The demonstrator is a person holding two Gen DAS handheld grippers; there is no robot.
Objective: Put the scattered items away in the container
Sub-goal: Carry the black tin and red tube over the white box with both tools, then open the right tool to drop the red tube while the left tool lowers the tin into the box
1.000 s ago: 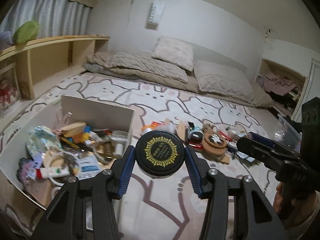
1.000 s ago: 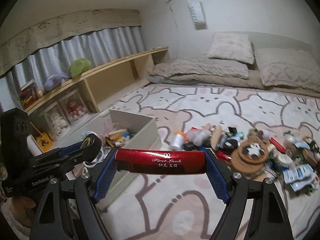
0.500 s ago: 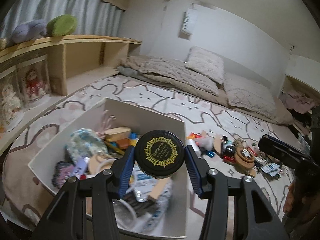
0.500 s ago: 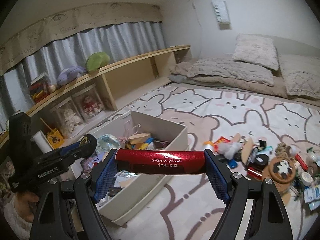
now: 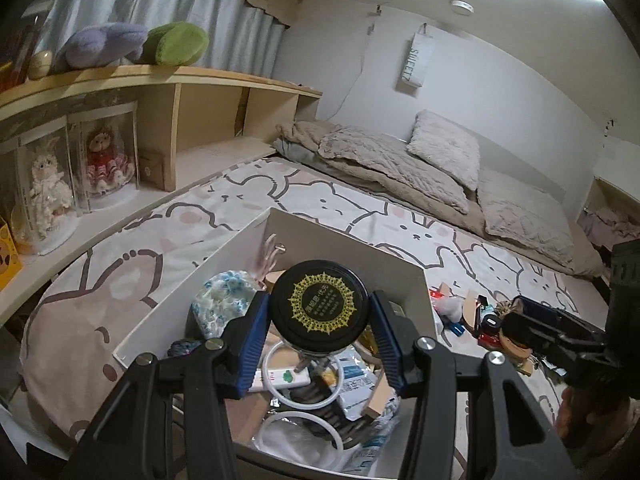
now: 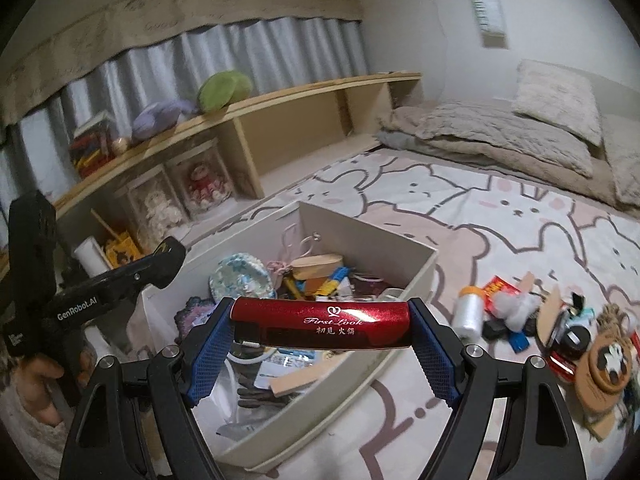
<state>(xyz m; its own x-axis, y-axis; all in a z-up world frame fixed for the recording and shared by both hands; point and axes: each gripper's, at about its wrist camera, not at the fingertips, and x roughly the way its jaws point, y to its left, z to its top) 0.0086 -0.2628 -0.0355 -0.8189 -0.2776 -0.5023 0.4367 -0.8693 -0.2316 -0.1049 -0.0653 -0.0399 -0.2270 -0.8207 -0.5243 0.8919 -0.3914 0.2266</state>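
Note:
My left gripper (image 5: 318, 320) is shut on a round black jar (image 5: 319, 305) with a gold sunburst lid, held above the white box (image 5: 344, 248). That box (image 6: 368, 236) sits on the bunny-print mat and holds several odds and ends. My right gripper (image 6: 320, 334) is shut on a glossy red case (image 6: 320, 323) with white lettering, gripped end to end, hanging over the box's near corner. In the right wrist view the left gripper (image 6: 168, 252) shows at the left, in a person's hand. The right gripper (image 5: 516, 326) shows at the right edge of the left wrist view.
Scattered items (image 6: 560, 328) lie on the mat right of the box: a small white bottle (image 6: 469, 310), a round wooden coaster (image 6: 610, 360), packets. A low wooden shelf (image 5: 180, 120) with boxed dolls and plush toys runs along the left. Pillows and blankets (image 5: 420, 160) lie at the back.
Both grippers have swept left from over the scattered pile to above the white box, each still holding its item. The box now fills the lower centre of both views.

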